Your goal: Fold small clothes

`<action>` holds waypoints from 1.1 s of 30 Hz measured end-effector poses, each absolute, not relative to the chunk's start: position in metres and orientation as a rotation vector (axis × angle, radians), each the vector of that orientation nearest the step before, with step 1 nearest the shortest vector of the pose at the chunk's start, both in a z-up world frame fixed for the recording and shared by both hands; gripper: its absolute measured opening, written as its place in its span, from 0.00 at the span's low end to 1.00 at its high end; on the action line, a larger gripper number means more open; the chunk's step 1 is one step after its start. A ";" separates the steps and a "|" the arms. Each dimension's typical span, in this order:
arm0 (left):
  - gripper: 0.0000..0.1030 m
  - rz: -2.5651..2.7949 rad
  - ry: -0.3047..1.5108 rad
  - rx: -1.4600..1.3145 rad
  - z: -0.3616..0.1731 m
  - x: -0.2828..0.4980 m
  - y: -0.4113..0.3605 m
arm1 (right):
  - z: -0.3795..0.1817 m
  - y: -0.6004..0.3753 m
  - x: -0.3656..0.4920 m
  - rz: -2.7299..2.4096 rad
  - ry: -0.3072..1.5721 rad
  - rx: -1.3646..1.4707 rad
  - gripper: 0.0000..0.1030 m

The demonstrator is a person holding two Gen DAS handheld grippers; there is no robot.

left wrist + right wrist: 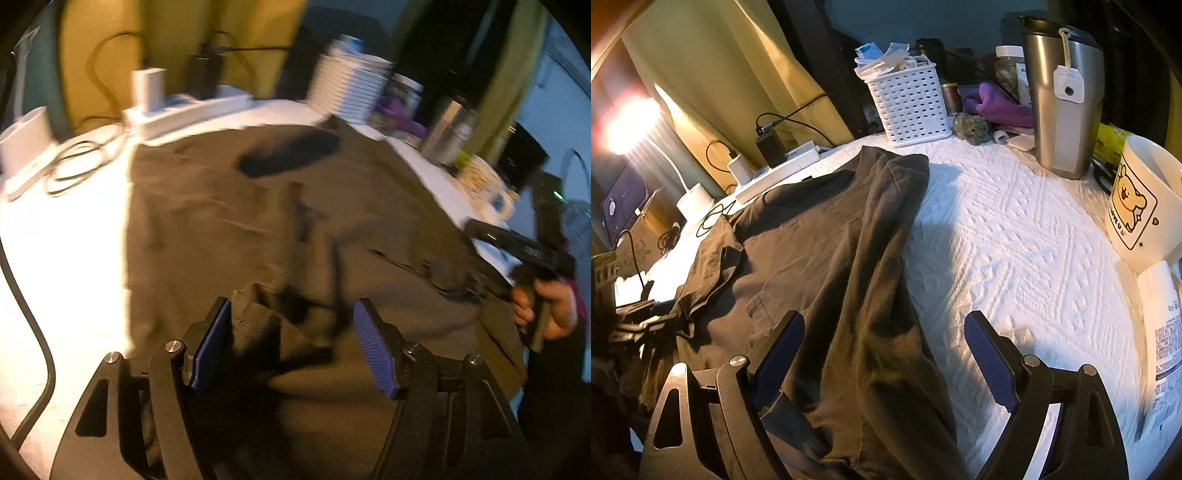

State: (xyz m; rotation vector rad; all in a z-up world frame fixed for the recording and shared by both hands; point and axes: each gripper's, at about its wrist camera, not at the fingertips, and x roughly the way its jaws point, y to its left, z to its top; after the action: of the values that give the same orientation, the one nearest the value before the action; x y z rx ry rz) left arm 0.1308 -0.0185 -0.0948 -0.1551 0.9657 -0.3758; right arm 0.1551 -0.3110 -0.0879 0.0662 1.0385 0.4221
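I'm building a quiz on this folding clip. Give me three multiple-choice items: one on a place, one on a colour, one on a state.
1. Where does the white perforated plastic basket stand?
A. at the table's far edge
B. on the garment
C. on the floor

2. What colour is the cloth garment?
A. red
B. dark olive-brown
C. white

3. How do the right gripper's jaws stand?
A. shut on the mug
B. shut on nothing
C. open

Key: A, it stands behind the garment; B, dark olive-brown against the white textured table cover; C, blue pads stand wide apart.

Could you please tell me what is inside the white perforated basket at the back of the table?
Paper packets poke out the top of the white basket; whatever lies deeper is hidden by its walls.
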 end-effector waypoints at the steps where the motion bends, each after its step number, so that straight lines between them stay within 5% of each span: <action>1: 0.66 -0.401 0.970 -0.151 -0.094 0.129 -0.023 | -0.088 -0.312 0.155 0.420 1.040 0.067 0.87; 11: 0.66 -0.562 0.985 -0.090 -0.080 0.111 -0.061 | -0.088 -0.319 0.149 0.414 1.033 0.086 0.87; 33: 0.66 -0.402 1.052 -0.195 -0.099 0.225 -0.076 | -0.098 -0.338 0.168 0.441 1.040 0.175 0.87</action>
State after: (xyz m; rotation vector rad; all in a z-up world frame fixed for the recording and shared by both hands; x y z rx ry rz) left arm 0.2255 -0.0761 -0.0991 -0.1950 1.0520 -0.4022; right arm 0.1681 -0.3378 -0.0984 0.1748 1.0401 0.4409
